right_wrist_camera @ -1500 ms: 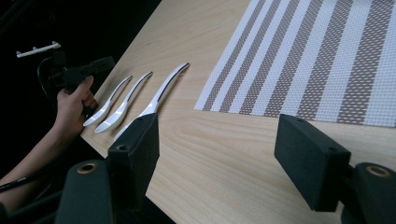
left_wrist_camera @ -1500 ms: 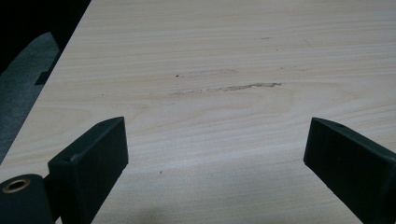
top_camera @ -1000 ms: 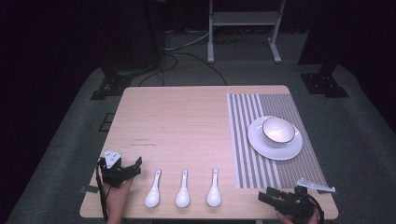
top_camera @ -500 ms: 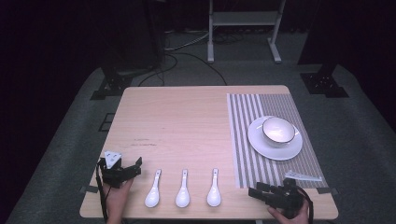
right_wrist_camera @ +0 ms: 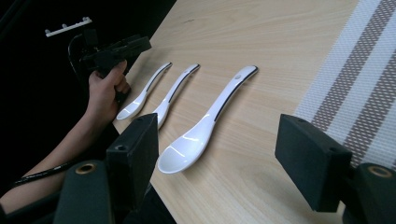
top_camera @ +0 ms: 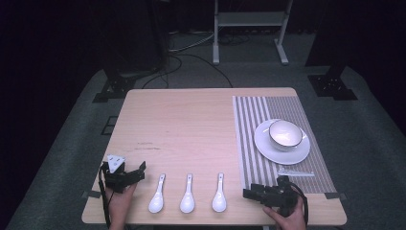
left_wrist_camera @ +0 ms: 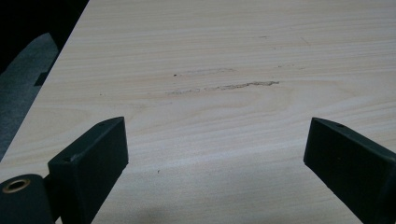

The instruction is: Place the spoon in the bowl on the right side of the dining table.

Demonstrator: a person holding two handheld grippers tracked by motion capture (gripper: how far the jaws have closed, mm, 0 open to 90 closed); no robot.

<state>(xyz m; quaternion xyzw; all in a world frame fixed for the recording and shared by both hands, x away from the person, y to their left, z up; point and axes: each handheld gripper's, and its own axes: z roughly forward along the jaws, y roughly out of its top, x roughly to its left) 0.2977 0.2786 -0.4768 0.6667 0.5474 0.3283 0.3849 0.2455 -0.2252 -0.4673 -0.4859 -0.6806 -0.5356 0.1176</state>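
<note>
The right gripper point(top_camera: 250, 193) is seen at the near edge of the table point(top_camera: 191, 124), on the front edge of the striped placemat point(top_camera: 249, 143); compared with the high view one second ago it has been shifted leftward, off the mat's near right corner and toward the row of spoons. Its jaws are spread wide with nothing between them, and in the right gripper view point(right_wrist_camera: 217, 154) they are aimed along the nearest spoon point(right_wrist_camera: 205, 123). That spoon point(top_camera: 219, 194), rightmost of three white spoons, lies flat on the bare wood just left of the mat, bowl toward the person, not yet touched. The middle spoon point(top_camera: 187, 195) and the left spoon point(top_camera: 157, 194) lie parallel beside it. The left gripper point(top_camera: 128, 173) is held unmoved at the near left corner, jaws parted and empty over bare wood. A bowl point(top_camera: 285, 134) is seated on a plate point(top_camera: 268, 146) on the mat. The shift is judged to be an approach to pick up the rightmost spoon, probably for the setting.
</note>
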